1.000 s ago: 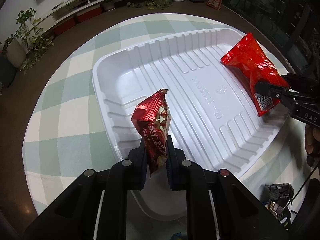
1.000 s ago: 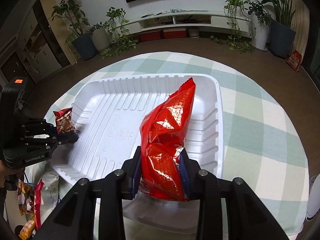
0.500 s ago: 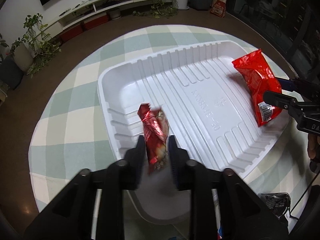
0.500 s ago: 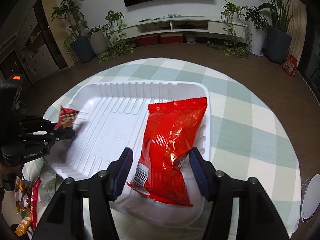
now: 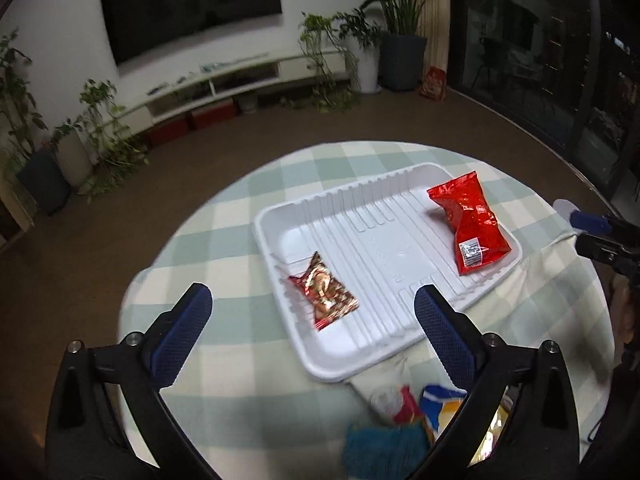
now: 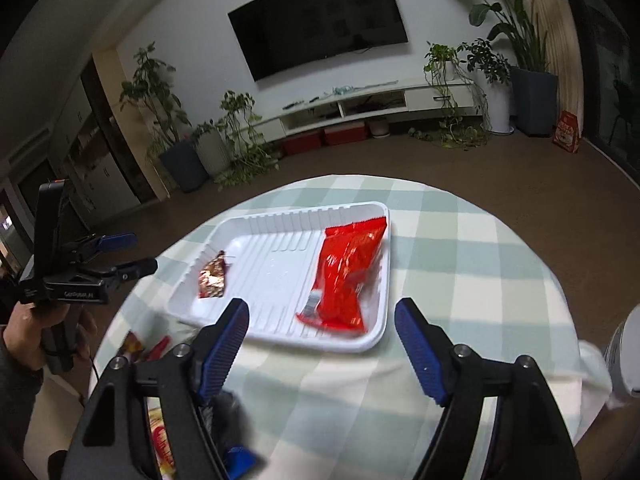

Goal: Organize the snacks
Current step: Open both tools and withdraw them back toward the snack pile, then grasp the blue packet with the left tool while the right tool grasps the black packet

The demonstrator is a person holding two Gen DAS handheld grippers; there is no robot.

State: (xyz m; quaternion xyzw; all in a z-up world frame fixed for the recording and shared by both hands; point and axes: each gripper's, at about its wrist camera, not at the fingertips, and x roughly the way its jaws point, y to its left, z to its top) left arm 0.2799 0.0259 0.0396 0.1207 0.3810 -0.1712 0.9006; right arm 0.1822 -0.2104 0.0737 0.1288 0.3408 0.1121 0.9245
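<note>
Left gripper (image 5: pixel 312 308) and right gripper (image 6: pixel 320 320) are hovering, jaws apart, empty; both snack packets (image 5: pixel 468 228) are lying sorted in tray (image 5: pixel 360 364)

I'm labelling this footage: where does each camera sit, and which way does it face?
Left wrist: on the left gripper, facing the white tray from its small packet end; own open fingers show.
Right wrist: on the right gripper, facing the tray's red bag end; own fingers, holder's left hand show.
Shared: tray, both snacks.

tray (image 5: pixel 280 220) centre bare | red bag (image 5: pixel 470 222) right end | small packet (image 5: pixel 326 290) left end
</note>
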